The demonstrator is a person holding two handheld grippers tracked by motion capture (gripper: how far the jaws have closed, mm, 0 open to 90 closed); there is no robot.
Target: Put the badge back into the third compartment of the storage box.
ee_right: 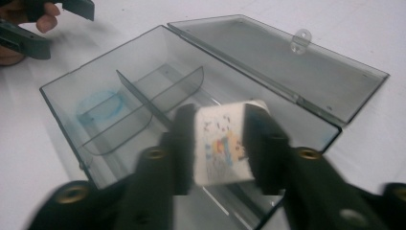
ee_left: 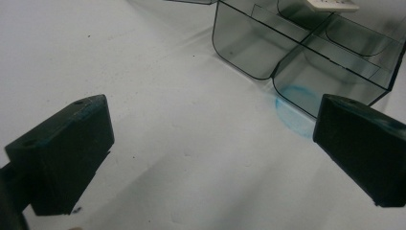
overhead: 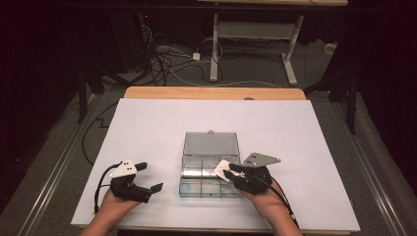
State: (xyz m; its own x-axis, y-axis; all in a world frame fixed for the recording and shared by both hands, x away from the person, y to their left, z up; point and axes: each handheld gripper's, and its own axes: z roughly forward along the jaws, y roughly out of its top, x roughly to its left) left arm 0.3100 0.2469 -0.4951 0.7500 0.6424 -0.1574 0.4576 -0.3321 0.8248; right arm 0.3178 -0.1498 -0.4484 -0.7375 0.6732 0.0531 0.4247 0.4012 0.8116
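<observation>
The right gripper (ee_right: 219, 143) was clamped on a small white eraser (ee_right: 221, 143) with a printed face, its jaws pressed against the eraser's two sides. It held the eraser over the near right part of a clear compartment box (overhead: 189, 177), which sat near the middle of the white table (overhead: 147, 123) with its lid (overhead: 210, 144) lying open on the far side. The left gripper (overhead: 148, 177) rested on the table left of the box, jaws spread wide, gripping nothing and apart from the box (ee_left: 249, 52).
</observation>
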